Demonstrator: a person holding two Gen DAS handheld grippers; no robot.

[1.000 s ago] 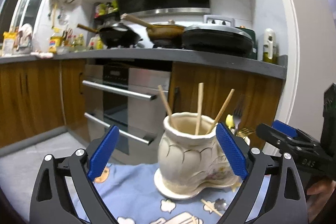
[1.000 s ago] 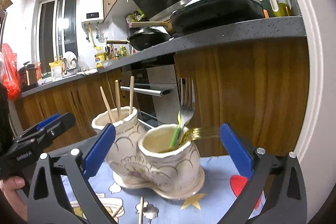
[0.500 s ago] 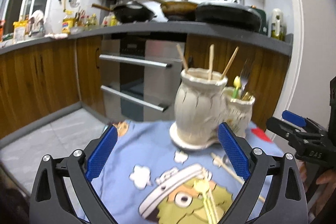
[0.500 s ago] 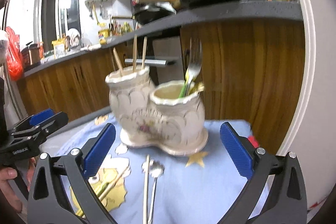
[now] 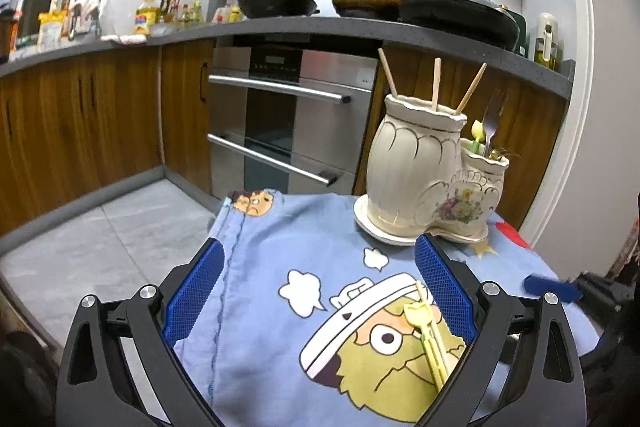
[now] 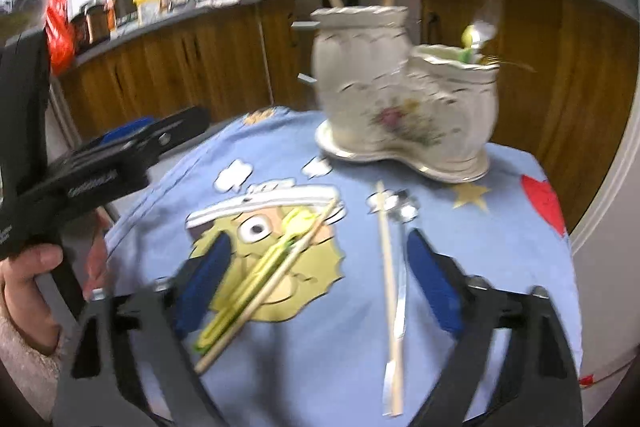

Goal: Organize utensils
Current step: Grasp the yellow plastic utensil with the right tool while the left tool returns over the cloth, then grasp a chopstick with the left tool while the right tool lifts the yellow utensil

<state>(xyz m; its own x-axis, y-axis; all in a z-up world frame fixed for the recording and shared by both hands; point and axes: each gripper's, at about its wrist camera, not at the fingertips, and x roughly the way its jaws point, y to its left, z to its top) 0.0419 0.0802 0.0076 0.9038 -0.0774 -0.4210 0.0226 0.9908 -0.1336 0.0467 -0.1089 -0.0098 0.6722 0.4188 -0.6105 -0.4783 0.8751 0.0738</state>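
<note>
Right wrist: tool closing over chopstick.

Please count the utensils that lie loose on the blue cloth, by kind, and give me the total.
Wooden chopsticks: 2
Metal spoon: 1
Yellow-green plastic utensil: 1
Total: 4

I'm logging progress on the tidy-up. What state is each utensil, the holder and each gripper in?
Holder: upright on the cloth, both pots partly filled.
Tall pot chopsticks: standing, sorted.
Fork: standing in the short pot.
Green utensil: lying loose.
Chopstick: loose beside it.
Second chopstick: loose.
Spoon: loose.
Left gripper: open, empty.
Right gripper: closing, nothing gripped.
</note>
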